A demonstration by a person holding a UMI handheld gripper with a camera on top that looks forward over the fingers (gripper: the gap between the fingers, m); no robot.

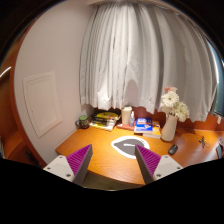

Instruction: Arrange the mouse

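The gripper [112,160] is hovering above a wooden desk [100,160] with its two fingers spread wide apart, released and grasping nothing. The left finger's magenta pad [80,157] is sitting at about eight o'clock from the midpoint between the tips, and the right finger's pad [148,159] is sitting at about four o'clock. Bare orange wood is showing between them.

Just beyond the fingers, at twelve o'clock, a dark mouse pad [131,147] is lying flat on the desk, and a pale mouse [128,145] is resting on it, well clear of both fingers.

Farther out at two o'clock, a small dark object [173,149] is lying on the wood; what it is cannot be told. Beyond it, a white vase [169,127] is standing upright, holding pale flowers [172,102].

At twelve o'clock past the mouse pad, a blue and white box [143,126] is sitting near the back of the desk, with a light upright container [127,117] just beside it toward eleven o'clock. At ten o'clock a stack of books [104,121] is lying, and a small potted plant [83,121] is standing just beside it.

Behind everything, long white curtains [140,60] are hanging, and at ten o'clock a white panelled wall [42,100] is rising beside the desk.
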